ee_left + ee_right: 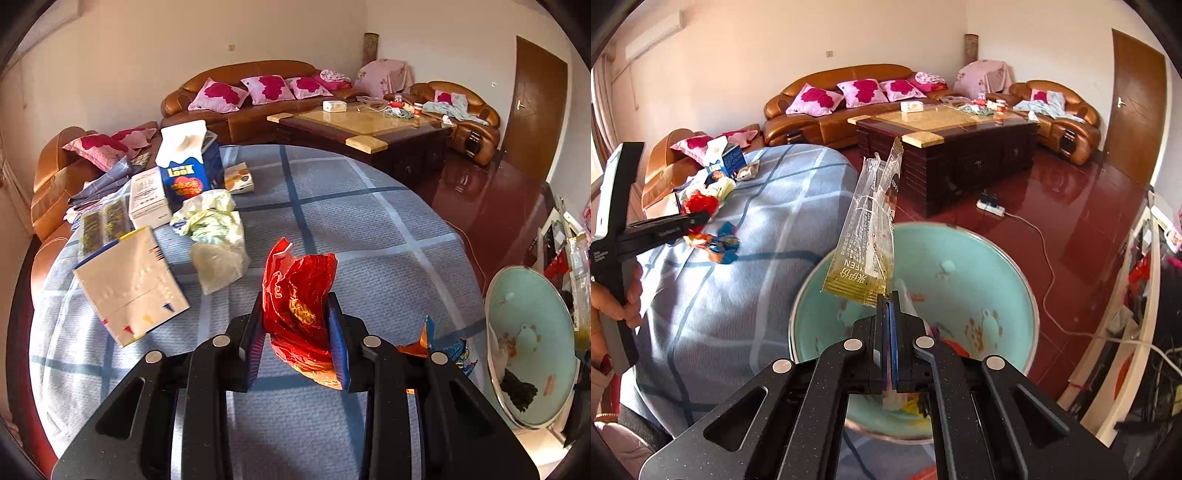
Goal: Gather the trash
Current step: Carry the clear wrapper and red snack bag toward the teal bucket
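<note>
Trash lies scattered over a round table [369,229] under a blue checked cloth, and two pieces are already pinched. Largest nearby, at about four o'clock off the table's edge in the left wrist view, is the pale green basin [532,295], with scraps in its bottom. At ten o'clock on the cloth sit a white carton [129,280], a blue tissue box [188,173] and a white box [149,199], with crumpled plastic bags [214,236] just in front of them. An orange and blue wrapper [443,343] rests at three o'clock, beside the left gripper [297,328], whose pads squeeze a crumpled red wrapper [299,295], held upright above the cloth. The right gripper [889,306] is clamped tight on the bottom corner of a clear and gold sachet [868,236], which stands up over the basin's near rim. A hand [607,302] holds the left tool at nine o'clock in that view.
</note>
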`<state>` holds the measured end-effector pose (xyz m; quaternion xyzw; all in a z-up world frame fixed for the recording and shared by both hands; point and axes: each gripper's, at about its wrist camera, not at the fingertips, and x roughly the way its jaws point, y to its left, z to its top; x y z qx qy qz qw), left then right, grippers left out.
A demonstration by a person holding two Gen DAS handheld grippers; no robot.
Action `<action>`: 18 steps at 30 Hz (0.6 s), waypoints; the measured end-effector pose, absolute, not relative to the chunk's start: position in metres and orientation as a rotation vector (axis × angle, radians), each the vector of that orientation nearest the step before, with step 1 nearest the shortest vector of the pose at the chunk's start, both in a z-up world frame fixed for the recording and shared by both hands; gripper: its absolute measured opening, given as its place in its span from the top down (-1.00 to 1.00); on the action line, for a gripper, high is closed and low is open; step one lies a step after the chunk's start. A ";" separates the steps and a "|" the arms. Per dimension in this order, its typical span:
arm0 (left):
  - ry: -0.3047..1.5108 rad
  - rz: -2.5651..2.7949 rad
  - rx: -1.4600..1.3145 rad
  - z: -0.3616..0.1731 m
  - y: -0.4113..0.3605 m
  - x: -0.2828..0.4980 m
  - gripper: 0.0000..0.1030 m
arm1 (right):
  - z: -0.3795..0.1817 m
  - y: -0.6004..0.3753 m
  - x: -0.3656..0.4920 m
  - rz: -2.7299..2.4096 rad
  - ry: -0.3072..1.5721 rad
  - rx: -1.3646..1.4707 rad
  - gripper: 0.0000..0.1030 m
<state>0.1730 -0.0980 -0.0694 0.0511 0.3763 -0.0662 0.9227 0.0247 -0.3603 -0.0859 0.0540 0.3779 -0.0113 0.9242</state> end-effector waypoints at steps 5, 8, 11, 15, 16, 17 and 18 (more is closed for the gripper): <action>0.758 -0.124 0.102 -0.063 -0.086 0.157 0.39 | -0.088 -0.367 0.010 -0.046 0.768 0.120 0.96; 0.741 -0.122 0.101 -0.058 -0.082 0.146 0.39 | -0.090 -0.370 0.005 -0.071 0.771 0.124 0.96; 0.730 -0.131 0.103 -0.053 -0.086 0.136 0.39 | -0.089 -0.368 0.001 -0.104 0.761 0.100 0.96; 0.716 -0.156 0.123 -0.049 -0.100 0.126 0.39 | -0.089 -0.364 -0.005 -0.129 0.749 0.076 0.96; 0.712 -0.167 0.131 -0.048 -0.105 0.123 0.39 | -0.089 -0.365 -0.005 -0.130 0.748 0.076 0.96; 0.708 -0.177 0.139 -0.047 -0.109 0.119 0.38 | -0.090 -0.365 -0.005 -0.134 0.748 0.072 0.96; 0.705 -0.188 0.148 -0.047 -0.115 0.117 0.38 | -0.090 -0.365 -0.005 -0.137 0.747 0.067 0.96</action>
